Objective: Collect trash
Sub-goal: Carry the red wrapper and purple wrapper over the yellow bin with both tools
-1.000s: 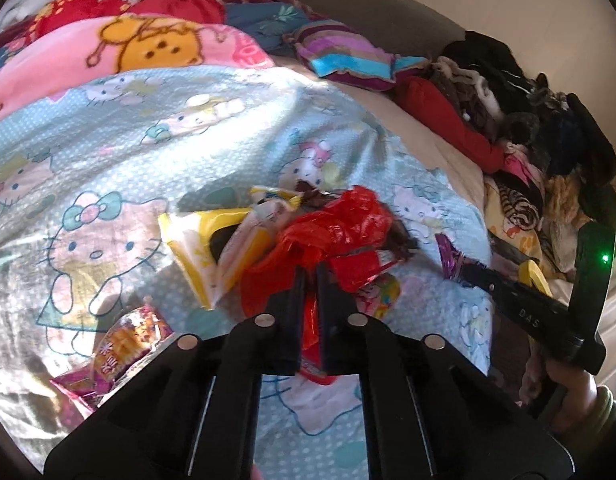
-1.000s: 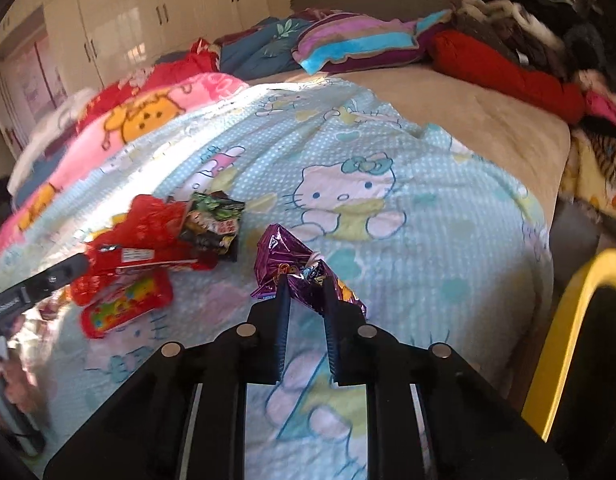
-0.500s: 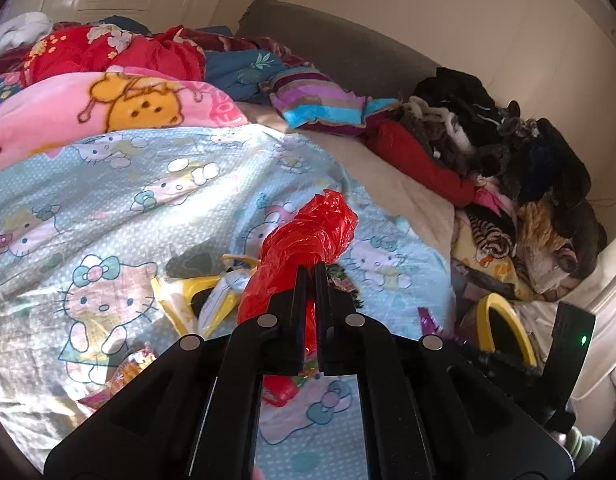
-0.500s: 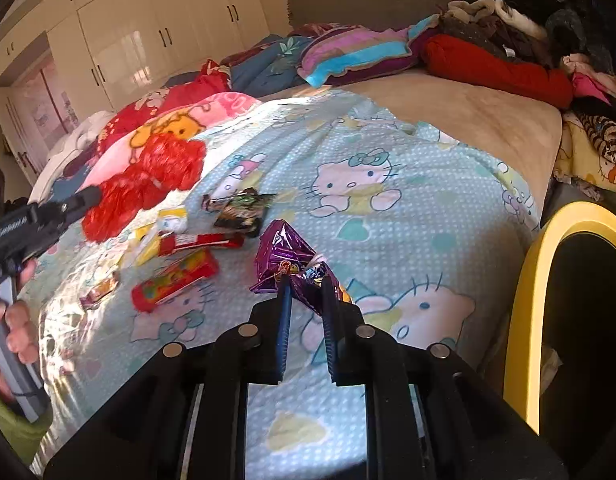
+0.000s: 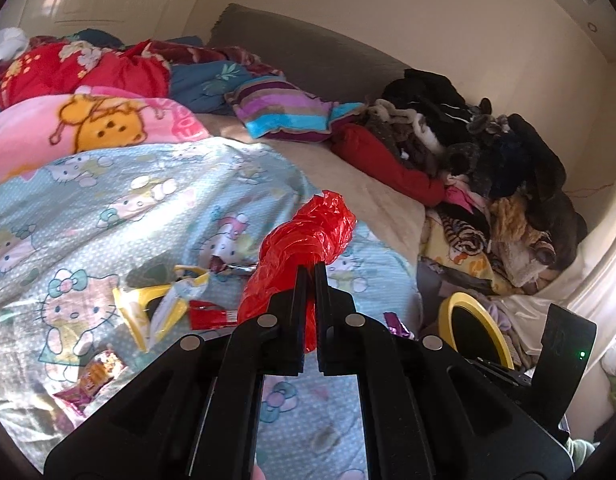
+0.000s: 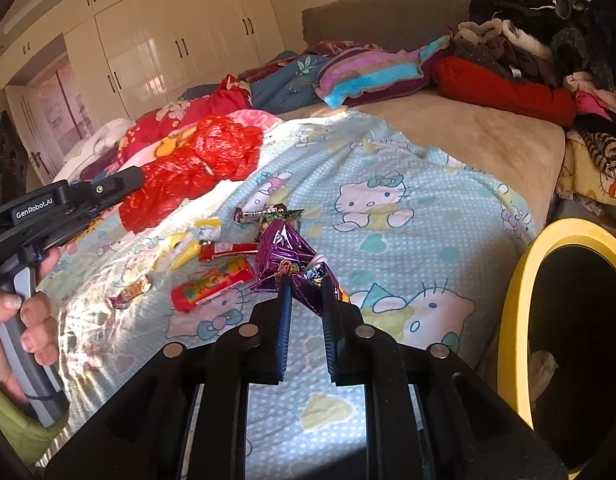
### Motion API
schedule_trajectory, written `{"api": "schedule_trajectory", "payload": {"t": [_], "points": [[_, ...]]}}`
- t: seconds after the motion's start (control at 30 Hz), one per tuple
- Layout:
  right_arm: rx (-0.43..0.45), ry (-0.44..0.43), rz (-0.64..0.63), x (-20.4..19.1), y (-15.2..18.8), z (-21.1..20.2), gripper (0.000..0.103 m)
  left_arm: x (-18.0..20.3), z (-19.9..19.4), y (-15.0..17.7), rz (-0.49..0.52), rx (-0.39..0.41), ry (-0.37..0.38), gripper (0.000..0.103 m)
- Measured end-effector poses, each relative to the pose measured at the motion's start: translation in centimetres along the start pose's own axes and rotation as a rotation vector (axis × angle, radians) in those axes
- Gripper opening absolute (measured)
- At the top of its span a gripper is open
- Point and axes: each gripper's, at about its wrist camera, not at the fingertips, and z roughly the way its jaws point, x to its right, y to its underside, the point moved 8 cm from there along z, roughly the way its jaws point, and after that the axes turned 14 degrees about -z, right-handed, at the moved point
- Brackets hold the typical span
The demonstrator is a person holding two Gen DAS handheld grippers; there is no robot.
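Note:
My left gripper (image 5: 311, 270) is shut on a crumpled red plastic bag (image 5: 304, 240) and holds it in the air above the bed; the bag also shows in the right wrist view (image 6: 196, 172). My right gripper (image 6: 306, 286) is shut on a purple foil wrapper (image 6: 286, 254), lifted just above the Hello Kitty blanket (image 6: 388, 216). A yellow-rimmed bin (image 6: 520, 320) with a black liner stands at the bed's right side; it also shows in the left wrist view (image 5: 476, 324). Loose trash lies on the blanket: a yellow packet (image 5: 148, 308), a red tube (image 6: 212, 284) and several small wrappers.
Piled clothes (image 5: 488, 160) cover the bed's right side. Pillows and a pink blanket (image 5: 88, 128) lie at the head. White wardrobes (image 6: 168, 52) stand behind. A small candy wrapper (image 6: 128, 292) lies near the bed's front left.
My left gripper has lifted the red bag off the trash pile and raised it higher. My right gripper has drawn back with the purple wrapper toward the yellow bin, which now fills more of its view.

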Motion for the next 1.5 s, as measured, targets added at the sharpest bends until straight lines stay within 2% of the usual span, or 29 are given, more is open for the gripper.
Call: {"api": "schedule_trajectory", "payload": {"t": [0.77, 1.5], "points": [[0.065, 0.046, 0.042, 2.1, -0.2, -5.1, 0.014, 5.4, -0.4, 1.6, 0.086, -0.019, 0.072, 0.001], [0.09, 0.109, 0.143, 6.6, 1.7, -9.1, 0.014, 8.9, -0.3, 3.4, 0.146, -0.049, 0.121, 0.001]]}}
